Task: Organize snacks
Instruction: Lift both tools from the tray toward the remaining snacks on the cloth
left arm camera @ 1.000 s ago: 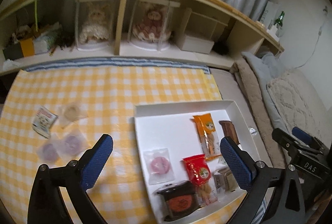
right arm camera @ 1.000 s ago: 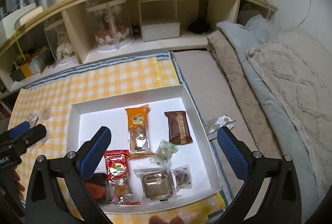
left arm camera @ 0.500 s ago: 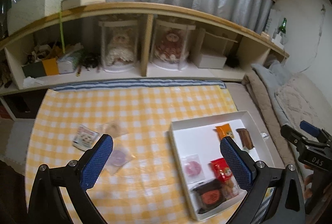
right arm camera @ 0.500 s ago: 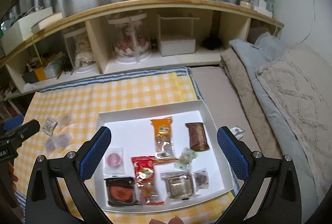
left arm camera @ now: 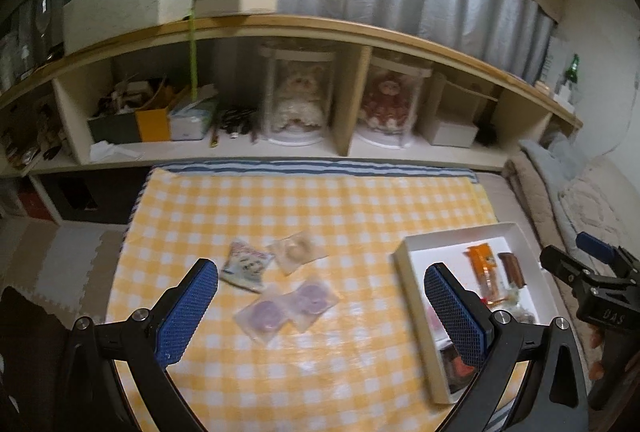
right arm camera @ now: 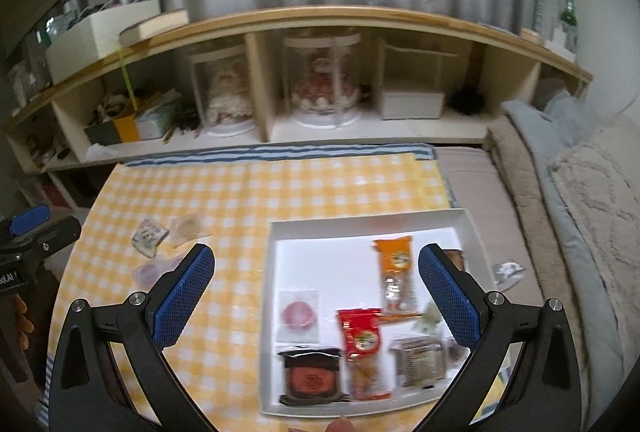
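Yellow checked cloth (left arm camera: 328, 200) covers the floor before a low shelf (left arm camera: 360, 32); white tray (right arm camera: 272, 272) sits at its right end.

Left gripper (left arm camera: 320, 316): fingers spread wide, nothing held, raised above the cloth. Right gripper (right arm camera: 316, 308): likewise spread and empty, over the tray.

Tray already holds an orange pack (right arm camera: 394, 272), red pack (right arm camera: 364, 340), dark box (right arm camera: 312, 376), pink sweet (right arm camera: 298, 314) and others.

Loose on the cloth, left of the tray: two purple sweets (left arm camera: 286, 306) overlapping, a pale sweet (left arm camera: 298, 252), a printed packet (left arm camera: 246, 266).

Key relation: purple pair lies ahead of the left gripper, between its fingers in view, long axis diagonal. Left hand is nearer; judged next pick.
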The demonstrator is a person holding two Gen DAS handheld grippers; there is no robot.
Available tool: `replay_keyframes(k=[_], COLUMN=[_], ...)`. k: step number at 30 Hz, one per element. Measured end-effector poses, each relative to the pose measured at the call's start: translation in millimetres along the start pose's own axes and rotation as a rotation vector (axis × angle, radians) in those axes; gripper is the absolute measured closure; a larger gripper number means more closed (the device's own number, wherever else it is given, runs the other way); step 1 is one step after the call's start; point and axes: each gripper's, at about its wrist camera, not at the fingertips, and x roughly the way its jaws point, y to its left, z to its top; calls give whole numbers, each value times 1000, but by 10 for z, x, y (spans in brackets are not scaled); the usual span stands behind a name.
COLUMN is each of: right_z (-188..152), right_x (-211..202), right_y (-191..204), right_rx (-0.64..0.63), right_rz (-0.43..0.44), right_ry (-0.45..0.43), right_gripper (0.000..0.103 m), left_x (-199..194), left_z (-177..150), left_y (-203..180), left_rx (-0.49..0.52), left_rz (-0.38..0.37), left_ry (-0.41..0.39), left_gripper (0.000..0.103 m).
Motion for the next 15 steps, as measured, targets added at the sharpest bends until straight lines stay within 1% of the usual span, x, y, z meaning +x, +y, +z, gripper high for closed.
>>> replay_keyframes(k=[7,9,11,13,15], right_z=[-95,-140,-177,-216,-250], right_x=[217,296,377,495,600], right_y=[440,563,659,750,807], right_rx=[-26,-35,-35,-21,-1], right_rz=[77,97,116,133,153], right_ry=[7,8,4,14,29], right_gripper=[0,0,0,0,0], left_x=[115,199,313,429,531], left_z=[-116,-188,-233,-279,-293], left_y=[466,590,675,748,777], left_rx=[-64,-81,-102,-101,-73], left_rz=[62,63,58,51,57], left_ry=[-18,-15,5,24,25], left_gripper=[0,0,0,0,0])
